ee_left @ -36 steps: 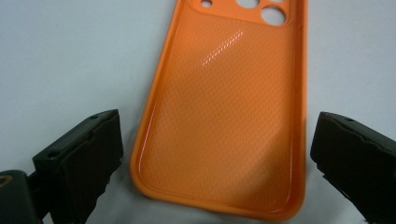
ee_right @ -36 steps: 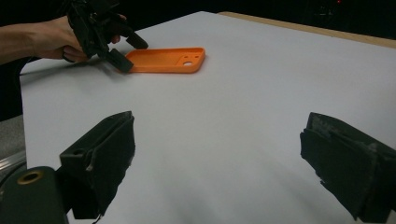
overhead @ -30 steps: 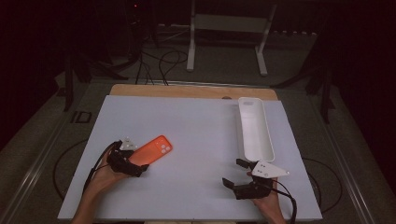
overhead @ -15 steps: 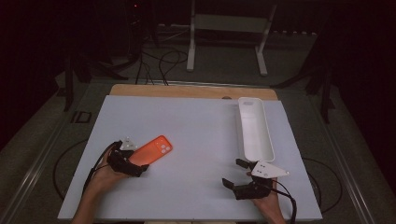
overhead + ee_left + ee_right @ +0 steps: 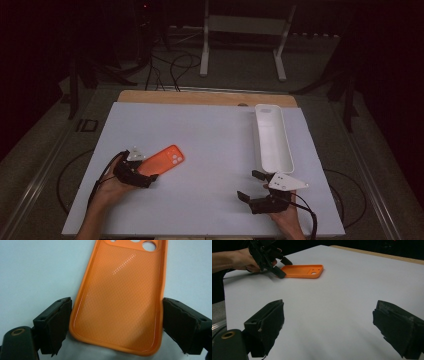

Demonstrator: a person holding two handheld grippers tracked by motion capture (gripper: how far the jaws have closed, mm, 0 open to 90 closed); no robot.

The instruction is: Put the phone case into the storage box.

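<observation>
Your orange soft-plastic phone case (image 5: 161, 160) lies flat, hollow side up, on the left near part of the pale flat table sheet (image 5: 210, 145). Your long white plastic tray (image 5: 272, 137) lies well apart from it, along the sheet's right side, running front to back.

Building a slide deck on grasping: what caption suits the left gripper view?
Left gripper jaws, just closing, flank the lower end of an orange phone case lying inside-up on the white table.
</observation>
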